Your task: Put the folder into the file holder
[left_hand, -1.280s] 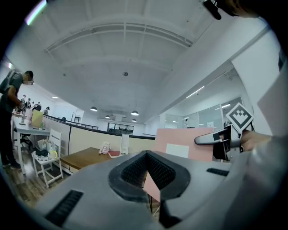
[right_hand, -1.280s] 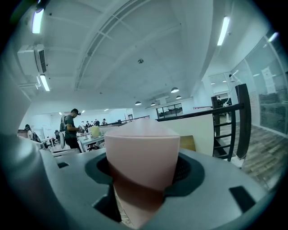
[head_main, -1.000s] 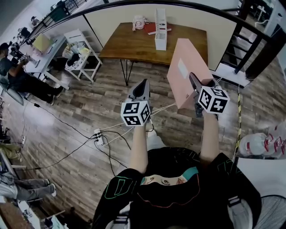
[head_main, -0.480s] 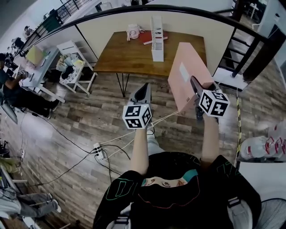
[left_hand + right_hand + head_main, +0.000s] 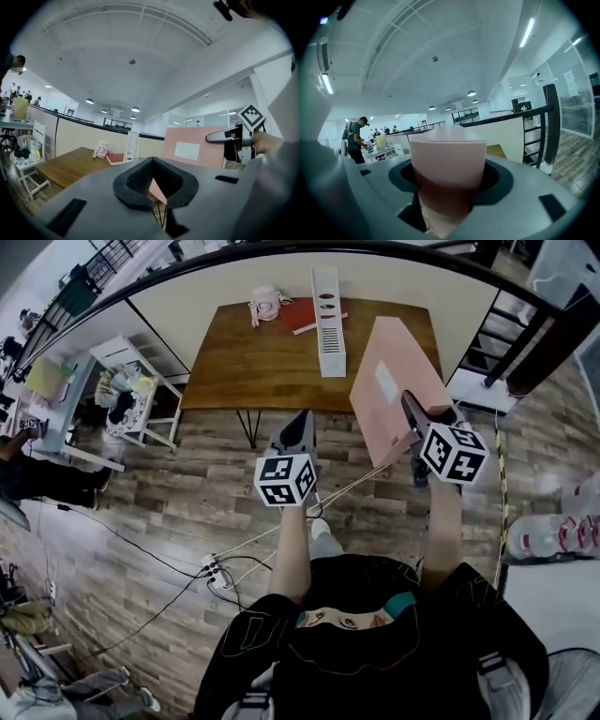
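Note:
A pink folder [image 5: 387, 381] with a white label stands tilted in the air, and my right gripper [image 5: 410, 409] is shut on its lower edge. In the right gripper view the folder [image 5: 447, 159] fills the space between the jaws. My left gripper [image 5: 301, 420] hangs to the folder's left with its jaws together and nothing in them. The white file holder [image 5: 328, 298] stands upright on the far side of the wooden table [image 5: 234, 362], beyond both grippers. The left gripper view also shows the folder [image 5: 192, 150], the file holder [image 5: 132, 146] and the right gripper [image 5: 225, 136].
A pink object [image 5: 263, 306] and a red book [image 5: 302, 313] lie on the table beside the holder. A white rack [image 5: 131, 395] full of things stands left of the table. Cables and a power strip [image 5: 217, 570] cross the wooden floor. Stairs with a black railing [image 5: 525, 324] rise at the right.
The table and file holder have come nearer and sit more centred in the view. The right gripper still holds the folder the same way, and the left stays shut beside it.

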### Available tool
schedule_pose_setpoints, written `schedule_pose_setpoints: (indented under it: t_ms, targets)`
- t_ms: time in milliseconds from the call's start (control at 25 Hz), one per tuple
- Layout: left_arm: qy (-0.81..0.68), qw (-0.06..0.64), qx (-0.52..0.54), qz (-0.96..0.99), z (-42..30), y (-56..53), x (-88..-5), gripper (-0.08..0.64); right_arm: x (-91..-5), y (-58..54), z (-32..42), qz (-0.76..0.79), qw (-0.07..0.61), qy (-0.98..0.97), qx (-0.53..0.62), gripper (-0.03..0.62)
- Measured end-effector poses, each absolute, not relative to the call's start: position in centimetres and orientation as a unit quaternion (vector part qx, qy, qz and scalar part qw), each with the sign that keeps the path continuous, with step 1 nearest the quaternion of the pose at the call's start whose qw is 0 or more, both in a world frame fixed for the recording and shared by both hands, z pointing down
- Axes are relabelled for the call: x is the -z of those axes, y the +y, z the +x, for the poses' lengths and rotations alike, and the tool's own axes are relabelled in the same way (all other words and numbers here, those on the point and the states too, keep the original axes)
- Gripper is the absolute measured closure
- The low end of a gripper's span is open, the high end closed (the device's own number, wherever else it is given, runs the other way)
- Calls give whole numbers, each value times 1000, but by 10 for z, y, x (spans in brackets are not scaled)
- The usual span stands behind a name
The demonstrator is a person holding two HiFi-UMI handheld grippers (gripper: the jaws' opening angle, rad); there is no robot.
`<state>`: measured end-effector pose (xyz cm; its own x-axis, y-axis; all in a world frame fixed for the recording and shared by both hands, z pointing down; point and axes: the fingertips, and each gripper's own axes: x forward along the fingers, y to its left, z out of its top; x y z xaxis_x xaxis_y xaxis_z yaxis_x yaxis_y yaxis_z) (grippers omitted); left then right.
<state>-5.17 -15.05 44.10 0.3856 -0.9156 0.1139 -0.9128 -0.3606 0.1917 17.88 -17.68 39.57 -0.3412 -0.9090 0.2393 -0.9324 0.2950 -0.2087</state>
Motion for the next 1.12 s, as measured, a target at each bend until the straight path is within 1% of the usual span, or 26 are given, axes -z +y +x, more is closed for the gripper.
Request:
schedule_pose_setpoints:
  t_ms: [320, 480, 880, 1120]
  targets:
    - [-536, 136, 17, 833, -76, -214, -451, 563, -391, -227, 160, 600, 40, -785, -151, 304]
    - [-527, 148, 22, 836, -68, -225, -454, 563, -388, -236, 163, 606, 52, -779, -148, 304]
    - [-526, 130, 36, 840, -58, -239, -432, 563, -343, -257, 166, 603, 30, -789, -117, 304]
    - [-536, 116, 44, 835, -69, -248, -421, 563, -316, -266, 155, 590, 13, -801, -101, 304]
